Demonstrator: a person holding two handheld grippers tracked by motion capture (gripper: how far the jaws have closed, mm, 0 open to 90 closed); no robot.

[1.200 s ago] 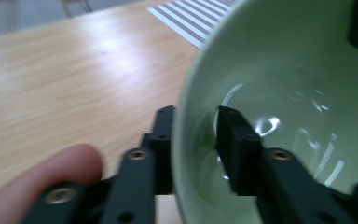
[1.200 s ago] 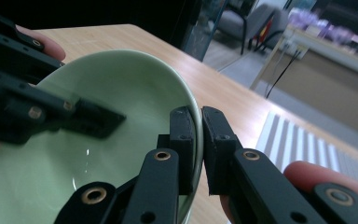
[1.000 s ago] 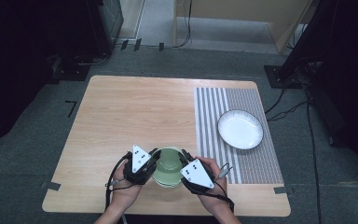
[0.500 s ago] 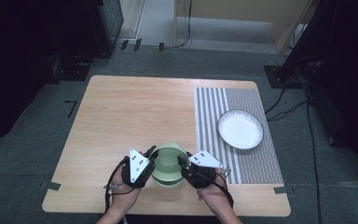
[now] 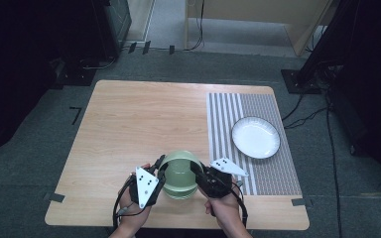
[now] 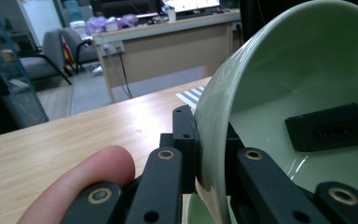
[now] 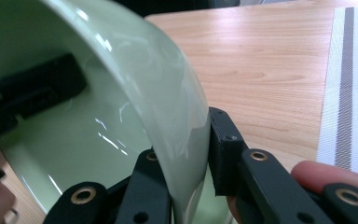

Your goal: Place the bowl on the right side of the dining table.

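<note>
A pale green bowl (image 5: 179, 172) hangs tilted above the near edge of the wooden table (image 5: 129, 119), its opening turned toward the person. My left gripper (image 5: 162, 168) is shut on the bowl's left rim; in the left gripper view the wall of the bowl (image 6: 307, 84) is pinched between my jaws (image 6: 209, 144). My right gripper (image 5: 197, 171) holds the opposite rim. Its jaws have just been closing on the bowl wall (image 7: 74, 140), which sits clamped between them (image 7: 186, 154). Each gripper view shows the other gripper's inner jaw inside the bowl.
A white plate (image 5: 255, 137) rests on a grey-and-white striped mat (image 5: 228, 114) at the table's right side. Bare wood stretches across the left and far parts of the table. Cables and dark stands lie on the floor beyond.
The bowl has come up off the table and tipped, its rim now raised and facing the person. Both hands shifted slightly forward and apart with it.
</note>
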